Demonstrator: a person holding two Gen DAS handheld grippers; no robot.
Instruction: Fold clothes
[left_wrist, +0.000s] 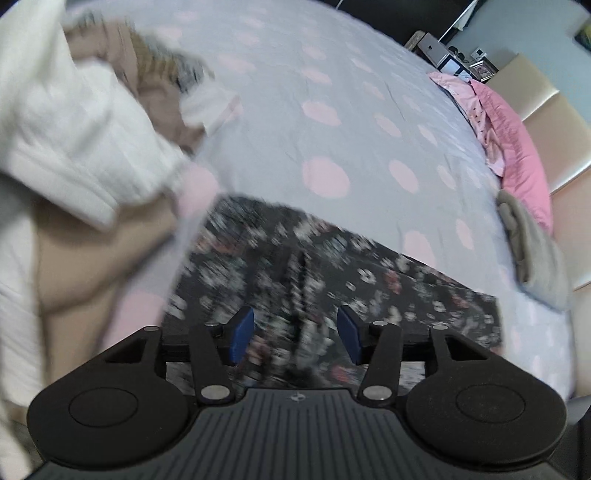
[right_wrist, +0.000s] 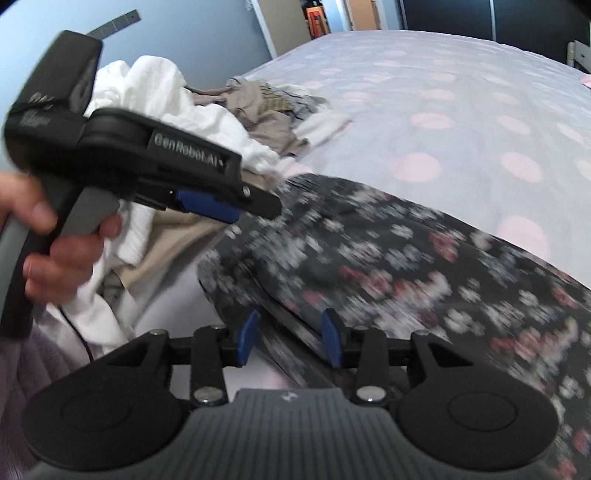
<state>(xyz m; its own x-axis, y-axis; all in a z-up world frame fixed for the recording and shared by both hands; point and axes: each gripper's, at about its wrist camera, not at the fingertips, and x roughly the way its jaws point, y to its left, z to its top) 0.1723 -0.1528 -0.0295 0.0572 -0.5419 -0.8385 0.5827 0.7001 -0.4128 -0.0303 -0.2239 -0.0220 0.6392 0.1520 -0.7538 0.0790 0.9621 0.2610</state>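
Bedspread (left_wrist: 332, 92) with pink dots, seemingly carrying floral garment (left_wrist: 332, 266).

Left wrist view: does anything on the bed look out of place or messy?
Yes. An unsorted heap of clothes, white and tan pieces jumbled together, is piled at the bed's left side, beside the dark floral garment that lies flat on the dotted bedspread. A grey cloth sits crumpled by the pink pillow. Nothing looks damaged.

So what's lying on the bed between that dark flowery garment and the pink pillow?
In the left wrist view, only bare bedspread, grey with pink dots, lies between the dark floral garment and the pink pillow. A folded grey cloth sits beside the pillow.
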